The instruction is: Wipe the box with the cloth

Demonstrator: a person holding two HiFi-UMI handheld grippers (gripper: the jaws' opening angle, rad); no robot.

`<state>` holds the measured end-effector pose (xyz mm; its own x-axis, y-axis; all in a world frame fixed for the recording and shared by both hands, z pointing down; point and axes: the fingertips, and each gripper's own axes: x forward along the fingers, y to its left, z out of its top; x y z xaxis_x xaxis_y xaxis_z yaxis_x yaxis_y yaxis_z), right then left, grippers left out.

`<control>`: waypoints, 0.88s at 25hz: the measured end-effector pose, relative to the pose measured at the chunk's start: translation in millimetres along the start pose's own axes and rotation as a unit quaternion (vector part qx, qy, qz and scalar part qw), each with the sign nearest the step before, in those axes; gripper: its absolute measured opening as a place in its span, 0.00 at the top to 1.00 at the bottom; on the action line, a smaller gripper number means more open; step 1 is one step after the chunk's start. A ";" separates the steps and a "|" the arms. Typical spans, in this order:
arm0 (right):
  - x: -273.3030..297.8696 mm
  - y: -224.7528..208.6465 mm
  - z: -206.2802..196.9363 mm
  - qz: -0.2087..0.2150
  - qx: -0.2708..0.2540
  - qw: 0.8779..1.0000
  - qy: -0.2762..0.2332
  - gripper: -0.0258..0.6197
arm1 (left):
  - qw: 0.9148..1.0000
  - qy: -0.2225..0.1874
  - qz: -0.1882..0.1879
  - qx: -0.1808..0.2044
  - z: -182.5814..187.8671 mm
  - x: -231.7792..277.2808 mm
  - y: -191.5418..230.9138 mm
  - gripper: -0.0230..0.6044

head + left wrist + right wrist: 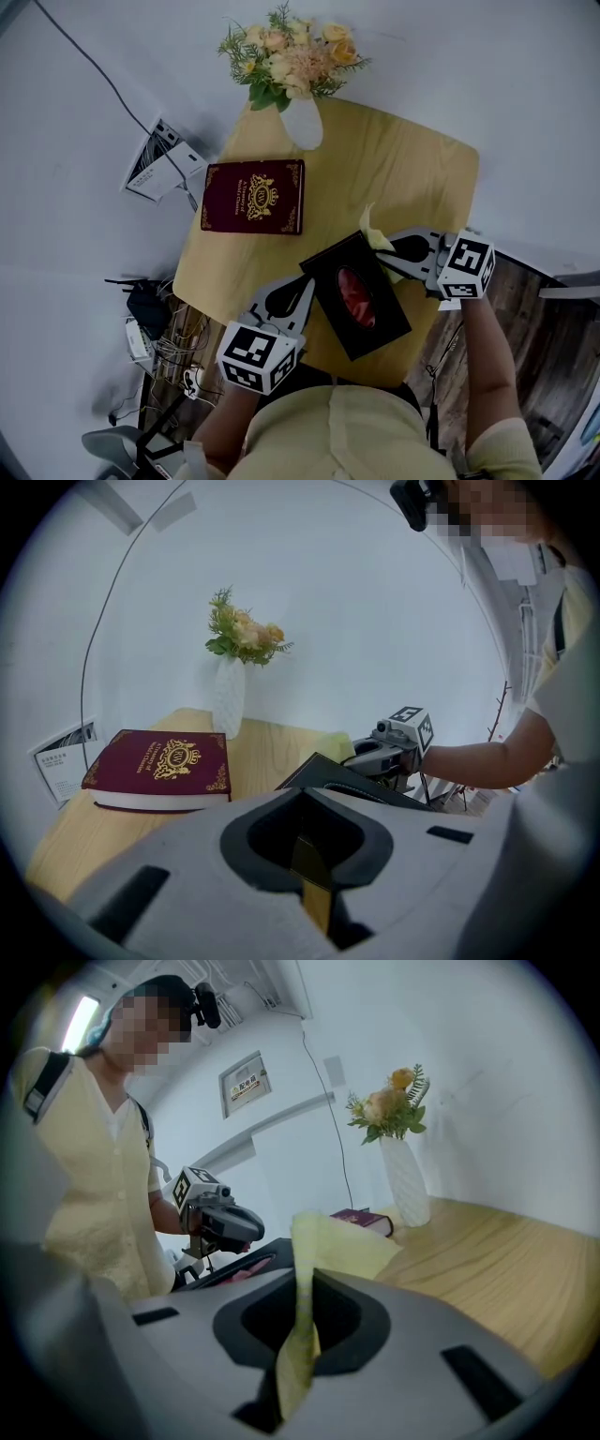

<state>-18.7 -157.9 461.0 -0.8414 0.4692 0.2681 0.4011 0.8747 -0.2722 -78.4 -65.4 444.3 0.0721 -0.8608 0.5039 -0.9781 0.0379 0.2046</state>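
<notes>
Box (356, 295) first: it is black with a red window in its top, and it lies slantwise over the near edge of the wooden surface (412, 159), between the two tools. The left tongs (302, 292) are clamped on its near-left edge, which shows as a thin dark-and-gold strip pinched in the slot in the left gripper view. Whether its underside rests on the wood I cannot tell. The right tongs (394, 249) are closed on the pale yellow cloth (375, 236); a fold stands up out of the jaws at the box's far corner. The wipe looks about to start or only just under way. To do it well, I would keep the left grip firm so the box cannot swivel. I would lay the free flap of cloth flat on the lid rather than dragging with the jaw tips, and stroke along the length with light pressure, easing over the window. By count there is one box, one cloth, two tongs, one maroon book (253, 195) and one white vase (304, 122) of flowers, both well clear at the far side.
</notes>
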 end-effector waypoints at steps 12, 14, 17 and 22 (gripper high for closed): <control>-19.5 23.7 -17.7 0.007 0.008 1.000 0.024 0.90 | 1.000 0.005 -0.022 0.012 2.3 9.5 -6.0 0.93; -25.4 27.7 -21.7 -0.001 0.016 1.000 0.023 0.90 | 1.000 0.005 -0.028 0.014 3.4 10.8 -7.5 0.93; -33.1 36.6 -28.4 -0.009 0.027 0.999 0.026 0.90 | 0.999 0.006 -0.038 0.018 4.8 13.0 -9.4 0.93; -44.8 56.9 -42.3 -0.023 0.046 0.998 0.037 0.90 | 0.998 0.009 -0.063 0.029 7.4 18.1 -16.0 0.93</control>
<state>57.1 -123.9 472.5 -0.8272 0.4402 0.3493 0.3258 0.8821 -0.3403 -62.9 -85.3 443.9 0.1979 -0.8479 0.4918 -0.9707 -0.0999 0.2184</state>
